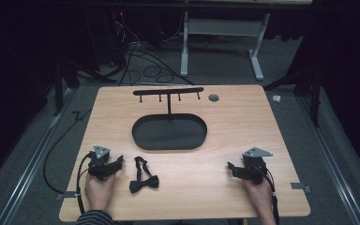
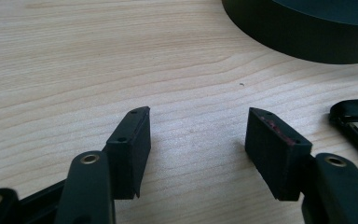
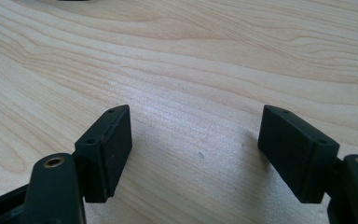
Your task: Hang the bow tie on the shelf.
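A black bow tie (image 1: 144, 180) with its strap lies flat on the wooden table (image 1: 225, 122), near the front and left of centre. My left gripper (image 1: 120, 162) rests on the table just left of it, open, nothing between its jaws; the tie's strap (image 2: 354, 122) shows at the right edge of the left gripper view. My right gripper (image 1: 229, 167) sits open near the front right, its jaws over bare wood (image 3: 196, 140). A black oval tray (image 1: 169, 131) with an upright T-shaped hook stand (image 1: 168, 92) sits at the table's middle back.
A small grey grommet (image 1: 213, 97) sits in the table near the far edge. Beyond the table are cables (image 1: 145, 70) on the carpet and a white desk frame (image 1: 222, 42). The tray's dark wall (image 2: 303, 32) rises ahead of my left gripper.
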The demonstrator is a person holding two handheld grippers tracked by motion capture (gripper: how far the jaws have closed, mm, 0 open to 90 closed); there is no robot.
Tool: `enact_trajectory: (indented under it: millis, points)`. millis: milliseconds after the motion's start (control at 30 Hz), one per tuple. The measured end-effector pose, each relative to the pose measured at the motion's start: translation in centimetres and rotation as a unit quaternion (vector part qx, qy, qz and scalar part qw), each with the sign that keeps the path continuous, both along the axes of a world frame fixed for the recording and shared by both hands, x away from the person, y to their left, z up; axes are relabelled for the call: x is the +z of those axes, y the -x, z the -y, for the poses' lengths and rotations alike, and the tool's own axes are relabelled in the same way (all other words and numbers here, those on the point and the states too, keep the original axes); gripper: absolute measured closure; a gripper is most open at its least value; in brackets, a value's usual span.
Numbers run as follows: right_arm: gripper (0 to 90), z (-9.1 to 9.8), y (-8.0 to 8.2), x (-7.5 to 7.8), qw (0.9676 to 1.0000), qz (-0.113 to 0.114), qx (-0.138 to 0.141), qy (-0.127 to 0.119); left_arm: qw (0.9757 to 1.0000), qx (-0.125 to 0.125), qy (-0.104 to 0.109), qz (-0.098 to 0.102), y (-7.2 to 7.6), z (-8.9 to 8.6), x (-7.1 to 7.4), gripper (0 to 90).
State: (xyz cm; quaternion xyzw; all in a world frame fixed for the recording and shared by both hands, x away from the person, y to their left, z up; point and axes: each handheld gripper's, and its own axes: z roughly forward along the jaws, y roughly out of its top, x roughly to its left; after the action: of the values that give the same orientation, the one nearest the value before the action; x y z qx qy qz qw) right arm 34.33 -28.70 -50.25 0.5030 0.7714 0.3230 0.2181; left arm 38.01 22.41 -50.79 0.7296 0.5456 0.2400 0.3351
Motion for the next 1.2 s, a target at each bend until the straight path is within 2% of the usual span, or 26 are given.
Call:
enact_trajectory:
  millis: [700,1100,1200]
  points:
    - [27.1,0.00,0.00,-0.01,1.0000,0.001,0.000,0.000,1.0000,-0.006,0.000,-0.001,0.02,-0.07,0.00,39.8]
    - [27.0,-0.01,0.03,0.00,1.0000,0.000,0.001,0.000,1.0000,-0.002,-0.008,-0.004,0.23,0.17,0.26,43.7]
    - [27.0,-0.02,0.03,0.00,1.0000,0.000,0.001,0.000,1.0000,-0.002,-0.003,0.000,0.39,0.25,0.62,44.4]
